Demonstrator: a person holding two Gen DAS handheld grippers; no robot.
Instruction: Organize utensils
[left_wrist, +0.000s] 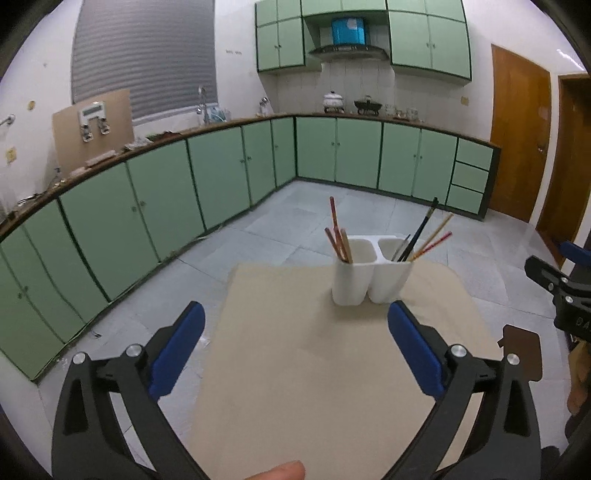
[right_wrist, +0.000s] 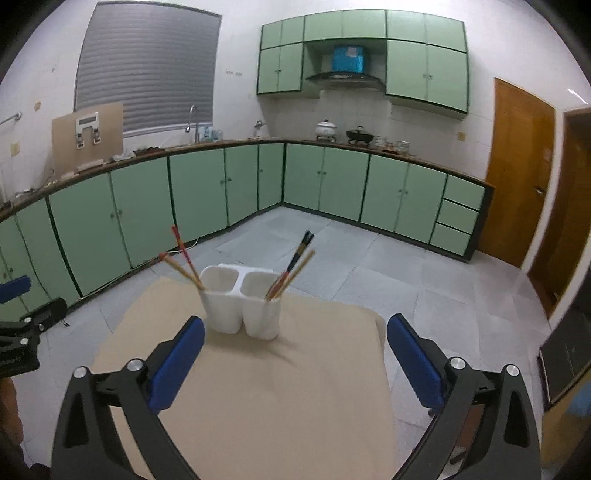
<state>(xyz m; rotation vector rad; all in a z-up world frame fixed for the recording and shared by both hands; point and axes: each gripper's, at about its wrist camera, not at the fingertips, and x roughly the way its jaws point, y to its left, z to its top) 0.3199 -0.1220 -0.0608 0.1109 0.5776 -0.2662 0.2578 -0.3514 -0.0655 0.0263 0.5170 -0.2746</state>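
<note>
A white two-cup utensil holder (left_wrist: 370, 271) stands upright near the far edge of a tan table (left_wrist: 314, 369). Its left cup holds a few red and tan chopsticks (left_wrist: 338, 236); its right cup holds several chopsticks (left_wrist: 424, 236), black, tan and red, leaning right. My left gripper (left_wrist: 295, 332) is open and empty, back from the holder. In the right wrist view the holder (right_wrist: 242, 306) stands just ahead on the table (right_wrist: 277, 387), with chopsticks (right_wrist: 183, 260) in its left cup and others (right_wrist: 295, 262) in its right. My right gripper (right_wrist: 295, 345) is open and empty.
Green kitchen cabinets (left_wrist: 147, 206) line the far walls beyond a grey tiled floor (right_wrist: 369, 266). Wooden doors (right_wrist: 517, 173) stand at the right. The other gripper shows at the right edge of the left wrist view (left_wrist: 561, 291) and at the left edge of the right wrist view (right_wrist: 22, 332).
</note>
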